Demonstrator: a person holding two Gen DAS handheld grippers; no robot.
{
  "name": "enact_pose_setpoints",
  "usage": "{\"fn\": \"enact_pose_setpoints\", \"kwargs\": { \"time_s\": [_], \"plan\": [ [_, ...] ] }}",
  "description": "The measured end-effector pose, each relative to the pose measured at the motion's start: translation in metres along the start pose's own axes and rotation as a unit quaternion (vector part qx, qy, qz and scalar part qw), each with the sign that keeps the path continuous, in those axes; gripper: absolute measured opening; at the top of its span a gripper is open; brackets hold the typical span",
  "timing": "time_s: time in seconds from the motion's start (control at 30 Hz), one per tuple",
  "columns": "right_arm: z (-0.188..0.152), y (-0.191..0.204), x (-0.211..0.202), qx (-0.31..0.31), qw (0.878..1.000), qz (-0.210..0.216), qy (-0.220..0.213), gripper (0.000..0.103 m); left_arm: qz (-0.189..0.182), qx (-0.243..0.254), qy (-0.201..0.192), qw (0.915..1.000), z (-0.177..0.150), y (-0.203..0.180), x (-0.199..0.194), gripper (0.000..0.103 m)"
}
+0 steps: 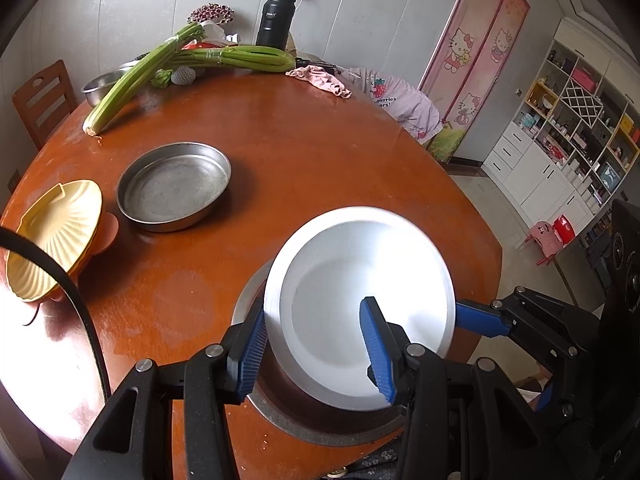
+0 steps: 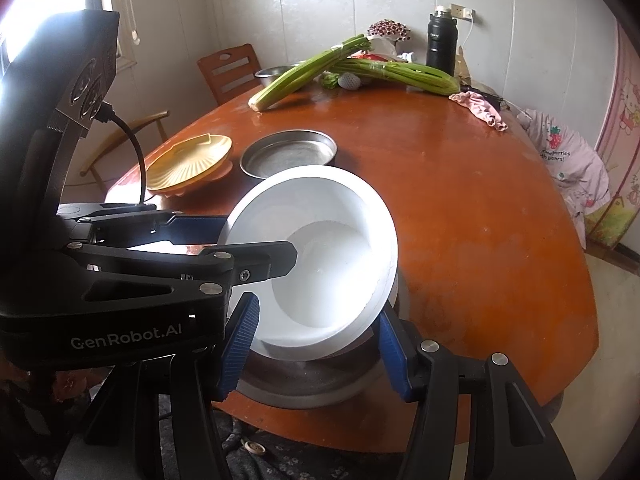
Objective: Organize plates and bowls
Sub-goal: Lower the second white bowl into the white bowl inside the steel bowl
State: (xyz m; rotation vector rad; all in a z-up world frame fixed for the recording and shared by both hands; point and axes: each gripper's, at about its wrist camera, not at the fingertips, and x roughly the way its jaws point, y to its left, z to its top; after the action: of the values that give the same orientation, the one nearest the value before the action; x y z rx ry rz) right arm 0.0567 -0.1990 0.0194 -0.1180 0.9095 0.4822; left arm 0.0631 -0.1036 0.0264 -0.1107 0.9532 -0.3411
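A white plate (image 1: 360,280) (image 2: 328,248) tilts inside a steel pan (image 1: 280,412) (image 2: 304,384) at the table's near edge. My left gripper (image 1: 316,348) is open; its left finger is outside the plate's near-left rim and its right finger lies over the plate's inside. My right gripper (image 2: 316,344) is open, with its fingers on either side of the plate's low edge; it also shows in the left wrist view (image 1: 480,320). A second steel pan (image 1: 174,186) (image 2: 288,152) and a yellow shell-shaped plate (image 1: 56,236) (image 2: 188,162) on an orange one lie farther left.
The round wooden table (image 1: 320,152) also holds celery (image 1: 160,68), a steel bowl (image 1: 100,84), a black flask (image 1: 276,20) and a pink cloth (image 1: 320,80) at its far side. A wooden chair (image 1: 44,100) stands left. Shelves (image 1: 568,128) line the right wall.
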Motion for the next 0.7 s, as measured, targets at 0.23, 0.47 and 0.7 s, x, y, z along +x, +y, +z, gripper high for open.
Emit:
{"fn": "enact_pose_setpoints", "kwargs": {
  "time_s": [0.23, 0.47, 0.7],
  "plan": [
    [-0.0012, 0.0010, 0.0050, 0.002, 1.000, 0.001, 0.005, 0.060, -0.002, -0.003, 0.004, 1.0000, -0.0009, 0.0037, 0.0032, 0.046],
    [-0.0013, 0.0004, 0.0072, 0.003, 1.000, -0.007, 0.005, 0.060, -0.004, -0.005, 0.003, 1.0000, -0.0026, 0.0053, 0.0053, 0.046],
    [-0.0012, -0.0027, 0.0092, 0.009, 1.000, -0.015, 0.006, 0.060, -0.006, -0.008, 0.004, 0.9999, -0.0025, 0.0083, 0.0072, 0.046]
  ]
}}
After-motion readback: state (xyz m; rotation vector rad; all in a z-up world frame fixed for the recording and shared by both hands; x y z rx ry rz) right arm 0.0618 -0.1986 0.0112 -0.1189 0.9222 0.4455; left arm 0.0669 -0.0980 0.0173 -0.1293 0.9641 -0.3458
